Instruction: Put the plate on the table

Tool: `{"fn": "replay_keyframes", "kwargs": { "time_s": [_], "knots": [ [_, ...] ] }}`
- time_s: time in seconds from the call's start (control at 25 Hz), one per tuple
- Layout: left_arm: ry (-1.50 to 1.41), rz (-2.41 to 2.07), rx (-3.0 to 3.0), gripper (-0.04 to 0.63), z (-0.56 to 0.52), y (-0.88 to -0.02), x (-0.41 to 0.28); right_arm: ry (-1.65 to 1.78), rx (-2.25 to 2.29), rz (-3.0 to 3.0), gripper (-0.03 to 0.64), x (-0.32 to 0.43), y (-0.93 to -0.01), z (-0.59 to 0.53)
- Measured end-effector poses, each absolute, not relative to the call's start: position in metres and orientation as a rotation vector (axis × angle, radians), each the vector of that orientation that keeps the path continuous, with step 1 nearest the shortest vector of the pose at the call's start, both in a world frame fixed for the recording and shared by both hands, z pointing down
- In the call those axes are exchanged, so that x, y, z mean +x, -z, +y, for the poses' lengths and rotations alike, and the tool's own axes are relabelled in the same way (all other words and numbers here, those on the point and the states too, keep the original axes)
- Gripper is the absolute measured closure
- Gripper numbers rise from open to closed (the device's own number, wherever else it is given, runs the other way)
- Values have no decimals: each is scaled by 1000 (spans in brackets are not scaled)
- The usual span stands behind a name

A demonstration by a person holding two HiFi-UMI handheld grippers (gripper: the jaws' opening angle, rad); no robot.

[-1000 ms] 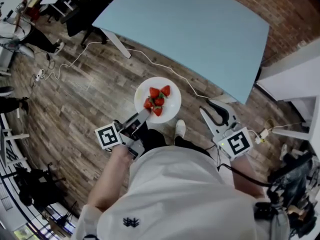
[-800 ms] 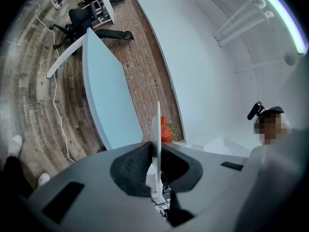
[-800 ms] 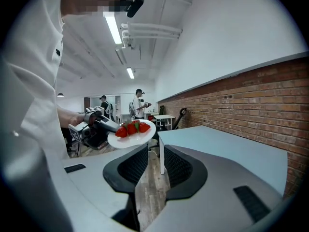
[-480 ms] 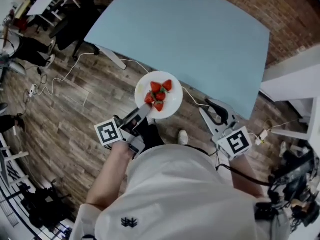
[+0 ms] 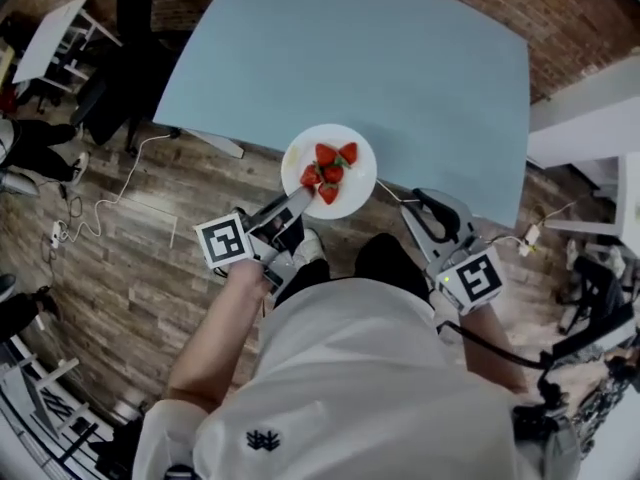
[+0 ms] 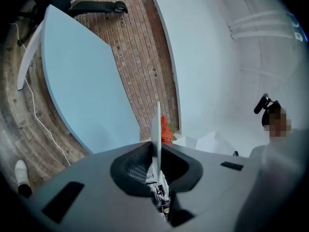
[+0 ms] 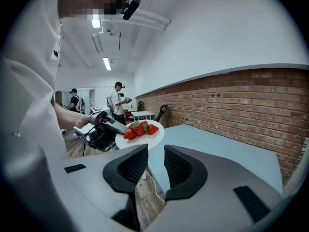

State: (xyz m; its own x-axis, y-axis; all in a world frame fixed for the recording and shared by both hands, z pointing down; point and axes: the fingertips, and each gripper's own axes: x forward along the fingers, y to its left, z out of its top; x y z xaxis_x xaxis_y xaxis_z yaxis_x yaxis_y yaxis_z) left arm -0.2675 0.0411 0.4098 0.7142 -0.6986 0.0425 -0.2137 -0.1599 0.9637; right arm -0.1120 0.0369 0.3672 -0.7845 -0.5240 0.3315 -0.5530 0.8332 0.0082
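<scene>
Left tongs clenched on the near rim of the white plate, held level so the strawberries don't roll. The plate is airborne at the table's near edge. Right tongs released and empty, just off that edge.

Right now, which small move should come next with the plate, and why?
Probably carry the plate forward, level. The left gripper pinches its near rim, it only straddles the near edge of the table, partly over the floor, and strawberries lie on it.
</scene>
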Motion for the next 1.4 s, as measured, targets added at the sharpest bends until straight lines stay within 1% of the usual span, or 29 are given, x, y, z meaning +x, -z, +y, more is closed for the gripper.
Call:
{"fn": "replay_keyframes", "kwargs": {
  "time_s": [0.28,0.56,0.72,0.84,1.4],
  "knots": [
    [492,-695,1680,566,-28,-431,-255,-142,875,-2651,526,-93,-372,-12],
    [512,-694,1663,566,-73,-449,-251,-144,886,-2675,526,-96,-369,-35],
    [481,-712,1633,566,-153,-473,-212,-185,887,-2678,526,-56,-374,-106],
    [454,-731,1605,566,-193,-497,-192,-216,895,-2668,526,-31,-382,-139],
    [326,-781,1505,566,-308,-592,-145,-338,934,-2621,526,40,-418,-200]
  ]
}}
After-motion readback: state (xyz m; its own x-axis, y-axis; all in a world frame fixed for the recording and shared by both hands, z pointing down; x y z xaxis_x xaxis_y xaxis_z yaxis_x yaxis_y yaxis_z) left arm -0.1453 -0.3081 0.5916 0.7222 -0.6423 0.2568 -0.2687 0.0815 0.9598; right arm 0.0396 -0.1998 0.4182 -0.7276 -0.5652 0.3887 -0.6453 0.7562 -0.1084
